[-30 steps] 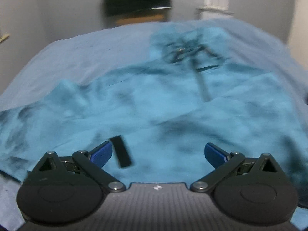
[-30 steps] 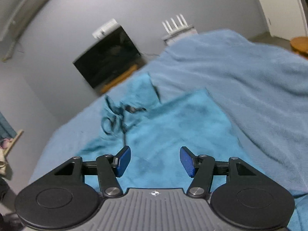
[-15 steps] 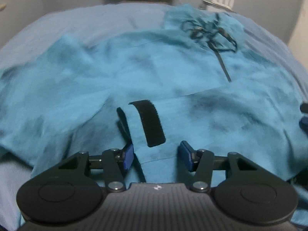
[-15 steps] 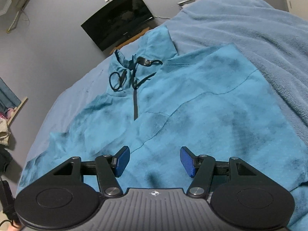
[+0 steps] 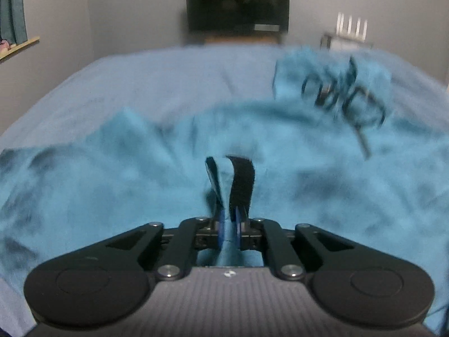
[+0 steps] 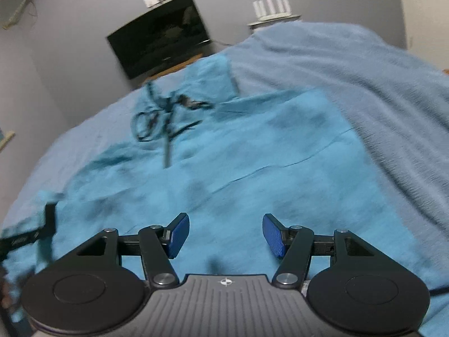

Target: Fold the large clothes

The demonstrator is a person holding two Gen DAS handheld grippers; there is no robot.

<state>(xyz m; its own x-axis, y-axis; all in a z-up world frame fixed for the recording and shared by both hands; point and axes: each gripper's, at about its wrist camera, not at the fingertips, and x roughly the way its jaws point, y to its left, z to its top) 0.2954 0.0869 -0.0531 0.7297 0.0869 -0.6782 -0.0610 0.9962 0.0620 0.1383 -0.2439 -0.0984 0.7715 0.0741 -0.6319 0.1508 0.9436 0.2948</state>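
A large teal jacket (image 5: 308, 179) lies spread on a blue-covered bed, collar and black drawcords (image 5: 345, 95) at the far right. My left gripper (image 5: 229, 231) is shut on the jacket's sleeve cuff (image 5: 224, 179), whose black fastening strap (image 5: 242, 181) stands up above the fingers. In the right wrist view the jacket (image 6: 252, 163) fills the middle, its drawcords (image 6: 165, 109) at the far side. My right gripper (image 6: 224, 237) is open and empty just above the jacket's lower front. The left gripper with the cuff (image 6: 47, 224) shows at the left edge there.
The blue bedcover (image 5: 157, 84) spreads beyond the jacket, bunched into a thick fold (image 6: 364, 84) at the right. A dark TV (image 5: 237, 5) hangs on the far wall above a wooden shelf. A white router (image 5: 350, 32) stands on a small stand.
My left gripper has closed on the sleeve cuff and lifted it, the view tilting up. My right gripper stays open and has moved slightly over the jacket.
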